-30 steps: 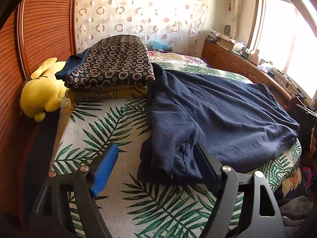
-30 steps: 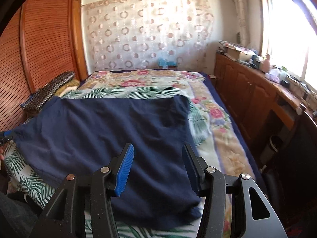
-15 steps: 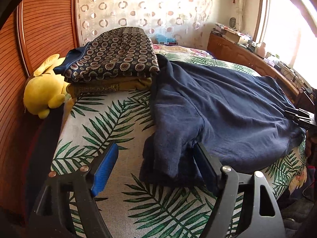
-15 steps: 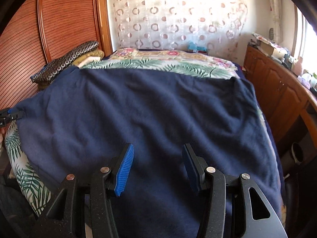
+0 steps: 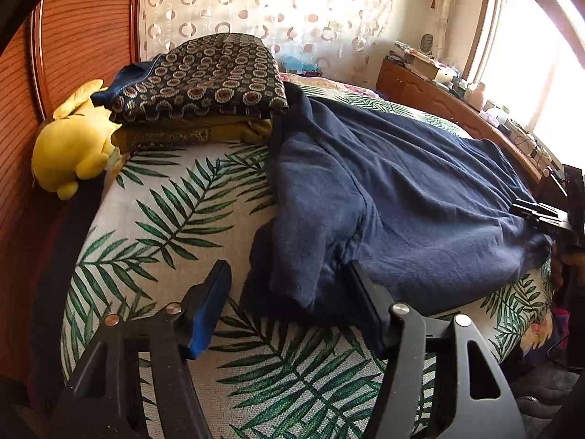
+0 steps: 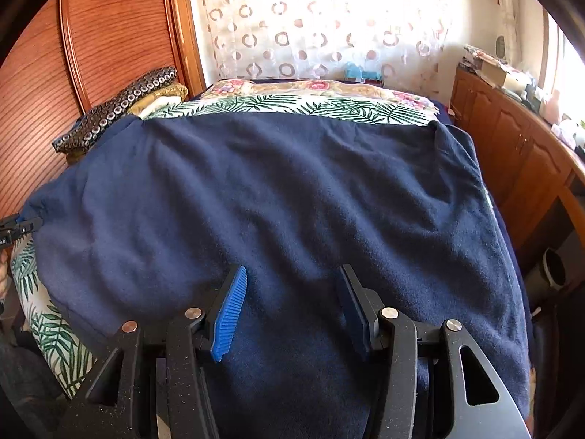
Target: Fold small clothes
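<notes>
left gripper [image 5: 289, 303]: we are closing its jaws, the sleeve end of the navy garment [image 5: 395, 197] between them, pads not yet pressing | right gripper [image 6: 290, 307]: released, we hold it over the garment's near edge | garment: spread flat on the leaf-print bed [image 5: 164, 219], touching the folded pile [image 5: 204, 84] | yellow plush toy [image 5: 73, 142] beside the pile

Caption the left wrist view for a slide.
Left gripper closing around the navy garment's sleeve on the leaf-print bedspread.
</notes>
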Demonstrator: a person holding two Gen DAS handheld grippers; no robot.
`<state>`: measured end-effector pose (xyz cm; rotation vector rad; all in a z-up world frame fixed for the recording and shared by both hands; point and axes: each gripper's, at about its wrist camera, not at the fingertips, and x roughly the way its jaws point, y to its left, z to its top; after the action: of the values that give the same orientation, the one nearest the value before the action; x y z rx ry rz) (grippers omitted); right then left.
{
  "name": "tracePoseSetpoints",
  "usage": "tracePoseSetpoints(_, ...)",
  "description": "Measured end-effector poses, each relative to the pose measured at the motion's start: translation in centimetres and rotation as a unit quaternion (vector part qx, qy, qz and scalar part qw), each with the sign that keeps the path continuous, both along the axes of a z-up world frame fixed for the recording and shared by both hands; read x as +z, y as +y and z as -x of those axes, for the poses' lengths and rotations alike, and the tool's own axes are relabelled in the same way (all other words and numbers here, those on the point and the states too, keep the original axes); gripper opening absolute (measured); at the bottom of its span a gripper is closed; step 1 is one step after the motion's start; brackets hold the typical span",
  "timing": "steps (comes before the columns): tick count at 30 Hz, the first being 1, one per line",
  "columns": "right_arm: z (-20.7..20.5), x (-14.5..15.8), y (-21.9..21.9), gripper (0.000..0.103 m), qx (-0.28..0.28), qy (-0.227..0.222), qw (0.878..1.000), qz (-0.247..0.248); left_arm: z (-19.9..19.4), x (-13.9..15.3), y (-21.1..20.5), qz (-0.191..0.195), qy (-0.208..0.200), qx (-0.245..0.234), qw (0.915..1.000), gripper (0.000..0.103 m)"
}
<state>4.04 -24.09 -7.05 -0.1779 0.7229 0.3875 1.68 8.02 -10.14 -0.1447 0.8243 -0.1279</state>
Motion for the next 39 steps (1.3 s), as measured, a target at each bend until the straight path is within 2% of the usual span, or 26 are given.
tracePoseSetpoints(4,0.0,-0.2,0.8,0.058,0.004,-0.003,1.0,0.021,0.1,-0.1,-0.4,-0.002,0.001,-0.003,1.0,0.063)
tracePoseSetpoints(6,-0.1,-0.3,1.0,0.059,0.006,-0.003,1.0,0.025,0.2,0.0,-0.6,-0.001,0.001,-0.008,1.0,0.059)
tracePoseSetpoints(7,-0.2,-0.3,0.9,0.06,0.006,-0.003,1.0,0.024,0.1,0.0,-0.6,-0.001,0.001,-0.009,1.0,0.054)
tracePoseSetpoints(8,-0.2,-0.3,0.9,0.06,0.006,-0.002,1.0,0.023,0.1,0.0,-0.7,-0.005,-0.001,-0.01,0.9999,0.043)
tracePoseSetpoints(9,-0.2,-0.3,0.9,0.06,0.007,-0.002,1.0,0.022,0.2,-0.1,-0.9,-0.011,-0.003,-0.015,0.9998,0.036)
tracePoseSetpoints(10,-0.2,-0.3,0.8,0.06,0.007,-0.002,1.0,0.022,0.2,-0.1,-1.2,-0.013,-0.004,-0.025,0.9996,0.022)
tracePoseSetpoints(11,-0.2,-0.3,0.9,0.06,0.007,-0.003,1.0,0.022,0.1,0.0,-1.4,-0.009,-0.003,-0.036,0.9993,0.016)
tracePoseSetpoints(13,-0.1,-0.4,0.9,0.06,0.007,-0.003,1.0,0.023,0.0,0.4,-1.8,-0.015,-0.008,-0.042,0.999,0.013)
tracePoseSetpoints(18,-0.1,-0.4,0.7,0.06,0.007,-0.002,1.0,0.019,-0.5,3.6,-3.0,-0.004,-0.057,-0.059,0.9966,0.012)
tracePoseSetpoints(21,-0.1,-0.4,0.6,0.06,0.007,-0.002,1.0,0.017,-1.2,5.6,-4.7,-0.012,-0.088,-0.076,0.9931,0.012)
tracePoseSetpoints(27,0.0,-0.3,0.5,0.06,0.008,-0.001,1.0,0.013,-3.0,7.7,-8.4,-0.022,-0.113,-0.124,0.9856,0.012)
tracePoseSetpoints(33,0.2,-0.2,-0.1,0.06,0.005,0.001,1.0,-0.015,-4.3,9.9,-11.8,-0.004,-0.138,-0.166,0.9763,0.011)
tracePoseSetpoints(39,0.0,-0.3,-0.5,0.06,0.005,0.007,1.0,-0.029,-5.6,10.9,-16.3,-0.008,-0.148,-0.215,0.9654,0.011)
